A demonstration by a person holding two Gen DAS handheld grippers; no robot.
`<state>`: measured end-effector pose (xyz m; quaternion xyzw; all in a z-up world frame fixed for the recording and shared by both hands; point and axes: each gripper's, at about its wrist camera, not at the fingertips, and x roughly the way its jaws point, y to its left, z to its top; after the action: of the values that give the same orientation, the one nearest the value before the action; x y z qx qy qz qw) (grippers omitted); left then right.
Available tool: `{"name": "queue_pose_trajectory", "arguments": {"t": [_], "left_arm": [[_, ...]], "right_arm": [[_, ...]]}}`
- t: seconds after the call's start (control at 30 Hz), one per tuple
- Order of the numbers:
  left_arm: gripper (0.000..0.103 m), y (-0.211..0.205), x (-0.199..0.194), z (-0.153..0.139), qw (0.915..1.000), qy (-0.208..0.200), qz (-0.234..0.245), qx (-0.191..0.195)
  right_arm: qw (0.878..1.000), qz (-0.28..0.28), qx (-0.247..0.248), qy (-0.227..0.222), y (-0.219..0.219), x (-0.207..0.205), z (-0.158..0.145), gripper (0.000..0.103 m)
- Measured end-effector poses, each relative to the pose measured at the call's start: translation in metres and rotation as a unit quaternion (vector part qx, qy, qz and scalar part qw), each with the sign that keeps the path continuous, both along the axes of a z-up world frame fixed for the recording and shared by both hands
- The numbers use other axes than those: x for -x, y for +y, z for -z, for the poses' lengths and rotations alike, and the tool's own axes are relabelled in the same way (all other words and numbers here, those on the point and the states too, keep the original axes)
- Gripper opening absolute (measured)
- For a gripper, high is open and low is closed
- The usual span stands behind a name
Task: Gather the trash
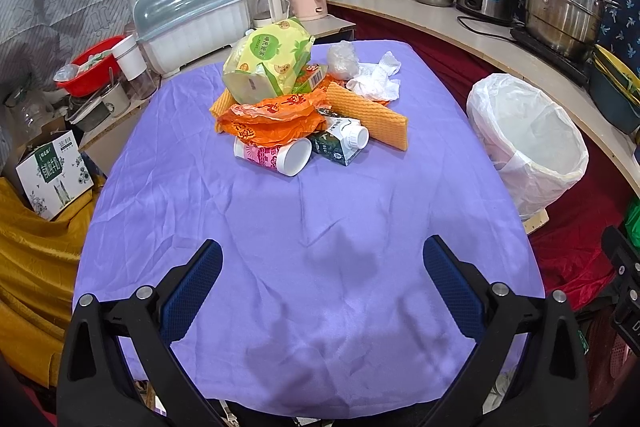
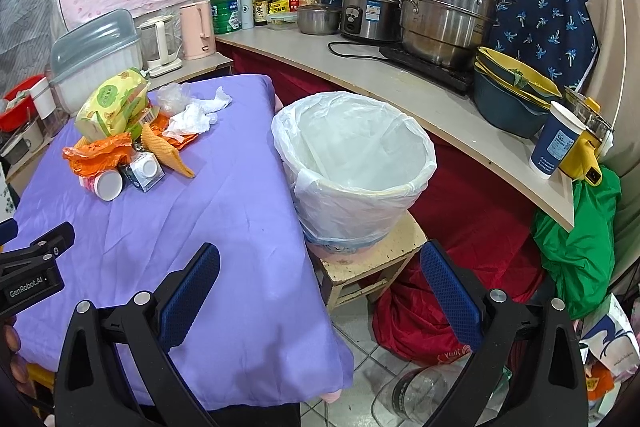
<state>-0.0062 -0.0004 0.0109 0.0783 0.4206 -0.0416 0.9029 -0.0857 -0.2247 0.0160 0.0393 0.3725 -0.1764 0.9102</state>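
Note:
A pile of trash sits at the far middle of the purple-covered table (image 1: 320, 227): a green-yellow tissue pack (image 1: 268, 61), an orange plastic bag (image 1: 272, 119), a pink paper cup (image 1: 276, 153) on its side, a small carton (image 1: 340, 141) with a white cap, an orange waffle cloth (image 1: 370, 115) and crumpled white tissue (image 1: 376, 79). The white-lined trash bin (image 1: 528, 143) stands right of the table on a small stool (image 2: 372, 259). My left gripper (image 1: 322, 263) is open and empty above the near table. My right gripper (image 2: 320, 267) is open and empty by the table's right edge, near the bin (image 2: 356, 163). The pile (image 2: 120, 131) lies far left of it.
A counter (image 2: 400, 83) with steel pots (image 2: 444, 15), a rice cooker, bowls and a paper cup (image 2: 554, 143) curves behind the bin. A dish box (image 1: 192, 15), kettles and a red basin (image 1: 90, 67) stand behind the table. Red cloth, a green bag and a clear bottle lie on the floor.

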Motion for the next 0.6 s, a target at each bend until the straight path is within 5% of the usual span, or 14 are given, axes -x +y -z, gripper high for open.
{"name": "queue_pose_trajectory", "arguments": {"t": [0.6], "left_arm": [[0.096, -0.0005, 0.0016, -0.0002, 1.0000, -0.001, 0.001, -0.002]], "right_arm": [[1.000, 0.001, 0.001, -0.001, 0.0014, -0.0009, 0.0017, 0.096]]}}
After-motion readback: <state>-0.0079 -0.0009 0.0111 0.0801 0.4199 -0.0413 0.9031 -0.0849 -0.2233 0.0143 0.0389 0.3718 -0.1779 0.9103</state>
